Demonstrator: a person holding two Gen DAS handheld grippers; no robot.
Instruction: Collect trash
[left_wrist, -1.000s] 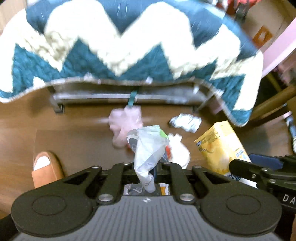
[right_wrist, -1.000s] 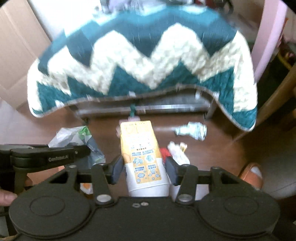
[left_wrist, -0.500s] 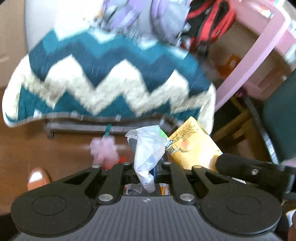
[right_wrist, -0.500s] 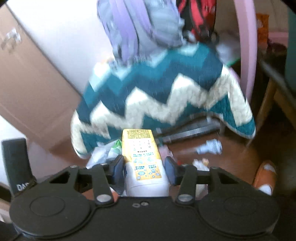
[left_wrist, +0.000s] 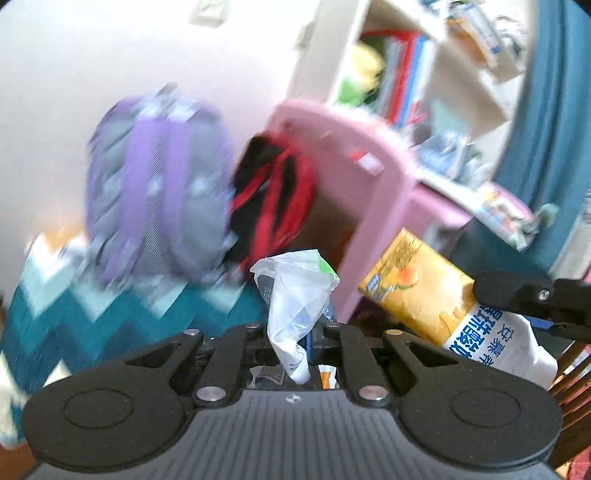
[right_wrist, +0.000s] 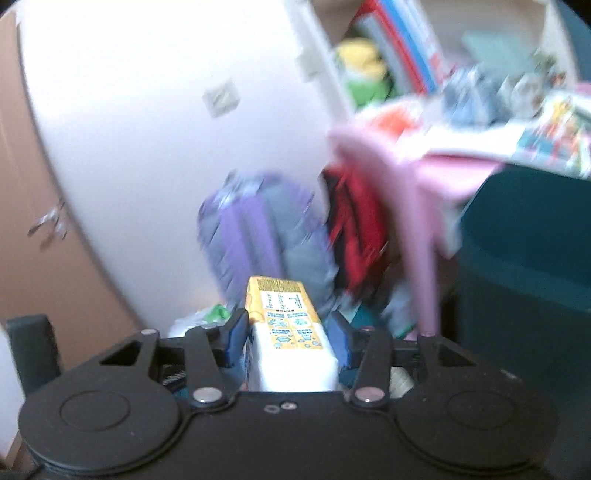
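Two grippers loaded, left gripper (left_wrist: 297, 328) pinched tight on crumpled plastic bag (left_wrist: 295, 295), right gripper (right_wrist: 291, 334) closing, clamped on yellow carton (right_wrist: 291, 332)

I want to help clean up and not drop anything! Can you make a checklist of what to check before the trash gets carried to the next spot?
1. Left gripper jaws pinched shut on the crumpled plastic bag: ok.
2. Right gripper has the yellow and white carton between its jaws, which are closing: ok.
3. Carton clear of the plastic bag in the left wrist view: ok, they are apart.
4. Trash bin or drop spot in view: not ok, none shows.
5. Path ahead: cannot tell; the purple backpack and pink chair are blurred.
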